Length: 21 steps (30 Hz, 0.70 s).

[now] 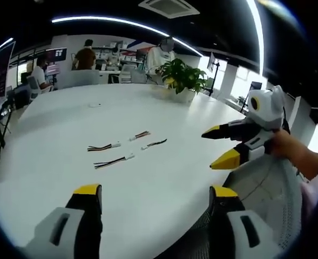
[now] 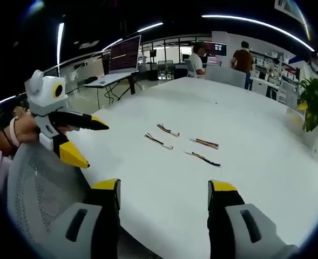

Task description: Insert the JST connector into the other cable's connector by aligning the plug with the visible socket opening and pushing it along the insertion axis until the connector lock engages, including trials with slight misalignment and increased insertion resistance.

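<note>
Left gripper view has the left gripper [image 1: 154,195] spread wide, nothing in it, hovering at the near edge of the white table [image 1: 56,124]; four short cables [image 1: 125,146] lie out mid-table. Right gripper [image 2: 162,191] is spread wide and empty too

My matt black plastic fingers [image 1: 88,216] carry glossy yellow tips. The broad white tabletop [image 1: 67,135] looks smooth, with a soft sheen (ceiling light barely mirrors in it). The grey chair back [image 2: 34,183] is woven mesh, rough. The thin cables [image 2: 202,157] have plastic-sheathed wires.
</note>
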Motion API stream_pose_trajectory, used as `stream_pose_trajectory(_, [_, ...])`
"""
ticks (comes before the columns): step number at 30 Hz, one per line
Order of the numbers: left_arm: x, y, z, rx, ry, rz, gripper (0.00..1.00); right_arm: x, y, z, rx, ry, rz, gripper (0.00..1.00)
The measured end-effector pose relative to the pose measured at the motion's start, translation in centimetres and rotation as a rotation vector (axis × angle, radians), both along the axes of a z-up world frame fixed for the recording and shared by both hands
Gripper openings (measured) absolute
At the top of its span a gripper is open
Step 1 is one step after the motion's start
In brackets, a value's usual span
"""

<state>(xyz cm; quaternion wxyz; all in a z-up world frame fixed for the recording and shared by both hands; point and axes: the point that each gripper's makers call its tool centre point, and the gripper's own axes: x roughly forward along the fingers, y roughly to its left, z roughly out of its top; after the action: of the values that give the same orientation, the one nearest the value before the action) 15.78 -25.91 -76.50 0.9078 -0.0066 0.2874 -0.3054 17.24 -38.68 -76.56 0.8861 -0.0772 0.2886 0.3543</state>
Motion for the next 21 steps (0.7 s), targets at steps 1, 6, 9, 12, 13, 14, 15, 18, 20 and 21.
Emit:
stream_pose_trajectory(1, [0.0,-0.1,0.0,0.0,0.002,-0.003,0.8,0.0,0.0,0.0,0.001,0.0,0.0,0.63])
stream_pose_trajectory(6, [0.0,0.1,0.2,-0.017,-0.001,0.004,0.79,0.1,0.0,0.2,0.011,0.0,-0.001,0.64])
stream_pose_trajectory(9, [0.1,0.0,0.7,-0.099,0.016,0.023,0.79,0.2,-0.1,0.2,0.02,0.006,-0.005,0.64])
stream_pose_trajectory(12, [0.2,0.4,0.7,-0.063,0.003,0.025,0.79,0.3,-0.2,0.4,0.051,0.021,-0.015,0.64])
stream_pose_trajectory(13, [0.3,0.5,0.6,-0.049,0.0,0.023,0.79,0.4,-0.4,0.5,0.05,0.021,-0.017,0.64])
stream_pose_trajectory(14, [0.3,0.6,0.5,-0.034,-0.002,0.02,0.79,0.4,-0.4,0.5,0.044,0.018,-0.018,0.64])
stream_pose_trajectory(15, [0.4,0.7,0.4,-0.015,-0.001,0.016,0.8,0.5,-0.7,0.4,0.027,0.014,-0.015,0.65])
stream_pose_trajectory(18, [0.5,1.2,-0.3,0.055,0.009,-0.003,0.8,0.6,-0.9,0.3,0.048,0.039,-0.015,0.65])
stream_pose_trajectory(20, [0.6,1.3,-0.4,0.068,0.004,-0.009,0.8,0.8,-1.1,0.5,0.059,0.037,-0.023,0.64])
stream_pose_trajectory(21, [0.6,1.3,-0.3,0.064,0.004,-0.01,0.8,1.3,-1.6,0.8,0.018,-0.014,-0.029,0.62])
